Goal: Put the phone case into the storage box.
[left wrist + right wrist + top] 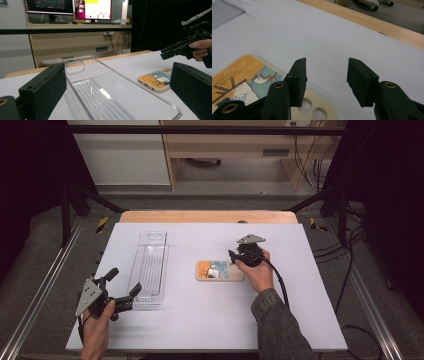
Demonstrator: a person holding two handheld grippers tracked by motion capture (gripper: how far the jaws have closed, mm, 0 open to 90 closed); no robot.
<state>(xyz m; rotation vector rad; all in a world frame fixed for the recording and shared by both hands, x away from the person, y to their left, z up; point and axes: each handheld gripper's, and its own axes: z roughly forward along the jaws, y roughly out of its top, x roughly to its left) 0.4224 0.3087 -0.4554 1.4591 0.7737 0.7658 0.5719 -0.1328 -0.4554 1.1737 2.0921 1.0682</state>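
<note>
Right gripper [234, 256] hovers over the right end of the cream-edged phone case with an orange and blue painted picture [219, 270], which lies flat on the white table [210, 320] near the middle. Jaws part open, nothing between the pads; in the right gripper view one pad [298, 80] sits above the case's camera cut-out corner. Left gripper [124, 287] wide open, empty, at the near end of the clear plastic tray [150, 265], left of the case.

Phone case [220, 270]: cream-edged, printed with an orange and blue painted scene, lying flat, printed side up, near table centre. Clear plastic tray [149, 267]: long, empty, upright, at its 9 o'clock, apart.
</note>
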